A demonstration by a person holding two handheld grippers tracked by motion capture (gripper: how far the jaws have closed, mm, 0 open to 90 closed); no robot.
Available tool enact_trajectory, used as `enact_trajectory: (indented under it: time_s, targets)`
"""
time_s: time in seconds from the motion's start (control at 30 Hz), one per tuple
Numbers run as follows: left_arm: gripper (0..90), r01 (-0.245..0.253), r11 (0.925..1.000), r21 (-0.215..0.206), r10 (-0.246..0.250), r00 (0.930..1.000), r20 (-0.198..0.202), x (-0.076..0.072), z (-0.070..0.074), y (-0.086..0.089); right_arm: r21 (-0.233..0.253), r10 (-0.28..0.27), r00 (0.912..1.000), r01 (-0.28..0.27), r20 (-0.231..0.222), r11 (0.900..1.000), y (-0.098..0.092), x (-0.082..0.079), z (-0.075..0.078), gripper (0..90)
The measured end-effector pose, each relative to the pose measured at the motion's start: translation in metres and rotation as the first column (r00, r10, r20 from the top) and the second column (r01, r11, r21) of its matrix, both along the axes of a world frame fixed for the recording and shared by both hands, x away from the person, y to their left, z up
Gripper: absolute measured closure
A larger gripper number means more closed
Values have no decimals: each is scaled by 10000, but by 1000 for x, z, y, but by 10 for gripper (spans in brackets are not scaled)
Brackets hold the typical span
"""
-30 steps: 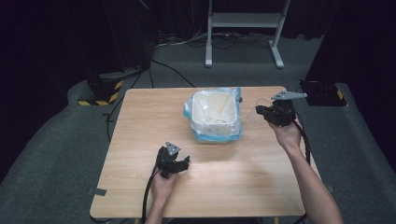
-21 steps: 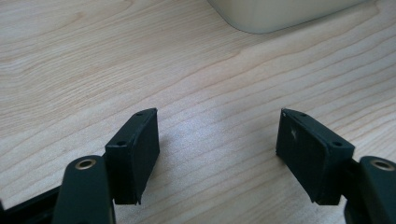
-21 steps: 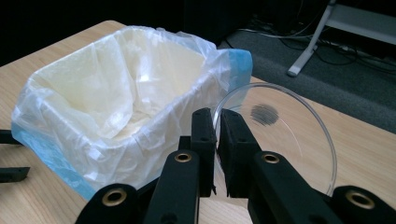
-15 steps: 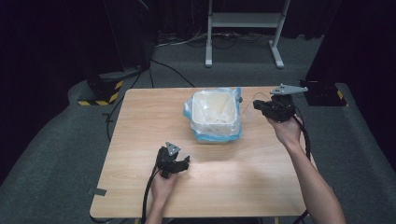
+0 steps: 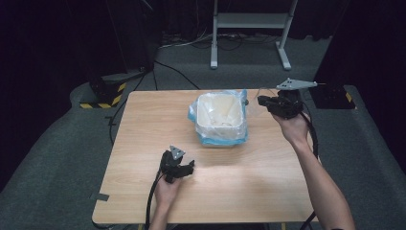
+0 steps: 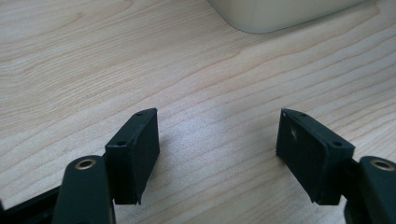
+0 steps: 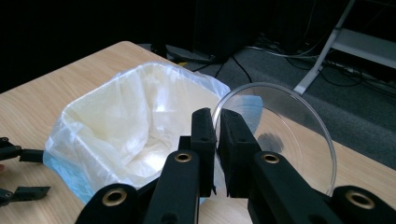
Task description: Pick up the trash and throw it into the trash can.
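Right tongs (image 7: 216,154), clamped on a clear dish's (image 7: 285,126) rim, hold it beside the lined bin (image 5: 221,117), seemingly for tipping, while left tongs (image 6: 217,158) rest released on the worktop (image 5: 143,124).

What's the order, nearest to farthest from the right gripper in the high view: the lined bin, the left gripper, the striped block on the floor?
From the right gripper:
1. Lined bin, just to its left.
2. Left gripper, near table edge.
3. Striped block, floor, far left.
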State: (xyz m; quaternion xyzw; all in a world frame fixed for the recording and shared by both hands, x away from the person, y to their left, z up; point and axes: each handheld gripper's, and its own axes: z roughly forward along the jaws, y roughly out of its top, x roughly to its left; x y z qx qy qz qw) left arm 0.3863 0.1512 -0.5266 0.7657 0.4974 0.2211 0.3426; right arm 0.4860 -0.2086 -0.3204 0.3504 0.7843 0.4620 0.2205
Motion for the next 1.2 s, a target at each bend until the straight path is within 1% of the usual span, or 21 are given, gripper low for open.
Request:
enact_trajectory:
  time_s: [0.17,0.47,0.7,0.9,1.2]
  targets:
    - [297,-1,10000,-1,1,10000,-8,0,0,0,119,119,9999,-120,50,9999,1,-1,4,843]
    - [297,-4,10000,0,4,10000,3,0,0,0,294,474,9983,-484,332,9984,11,-6,16,843]
    - [297,-5,10000,-7,5,10000,-1,0,0,0,294,725,9972,-730,173,9969,23,-4,11,843]
    - [297,8,10000,2,-8,10000,-3,0,0,0,357,1004,9947,-1011,199,9942,35,-3,9,843]
    - [297,9,10000,3,-9,10000,-11,0,0,0,428,1261,9919,-1267,173,9910,46,-2,6,842]
